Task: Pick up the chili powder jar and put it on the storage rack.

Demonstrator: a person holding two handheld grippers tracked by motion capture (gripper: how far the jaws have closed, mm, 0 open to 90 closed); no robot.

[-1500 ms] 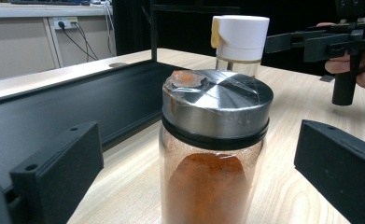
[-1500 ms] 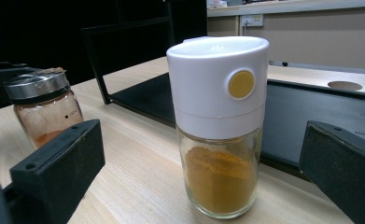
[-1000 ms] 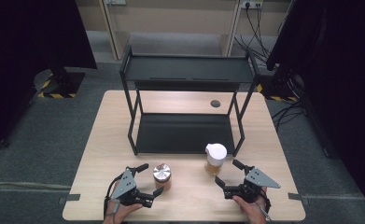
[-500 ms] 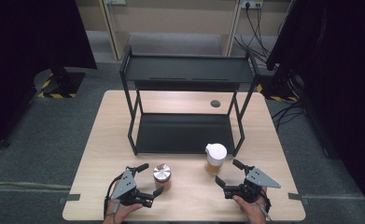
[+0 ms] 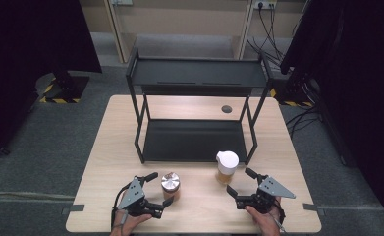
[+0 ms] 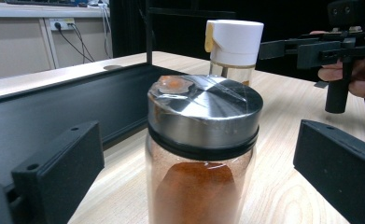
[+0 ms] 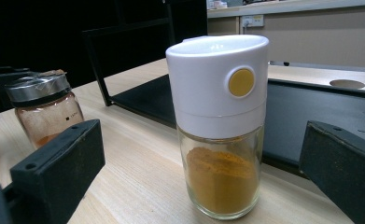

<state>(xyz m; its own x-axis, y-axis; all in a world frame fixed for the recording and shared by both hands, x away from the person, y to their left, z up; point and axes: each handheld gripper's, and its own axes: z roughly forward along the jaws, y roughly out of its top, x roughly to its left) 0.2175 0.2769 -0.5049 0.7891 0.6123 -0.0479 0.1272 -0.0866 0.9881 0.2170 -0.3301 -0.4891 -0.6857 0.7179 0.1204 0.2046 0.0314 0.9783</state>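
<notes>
Centrally, a steel-lidded spice jar of red powder stands between the spread jaws of the left gripper, untouched. Likewise a white-capped jar of yellow powder stands between the spread right gripper. Beyond both: black two-tier rack. Step judged: pre-grasp; next, closing squarely on each glass body.
</notes>
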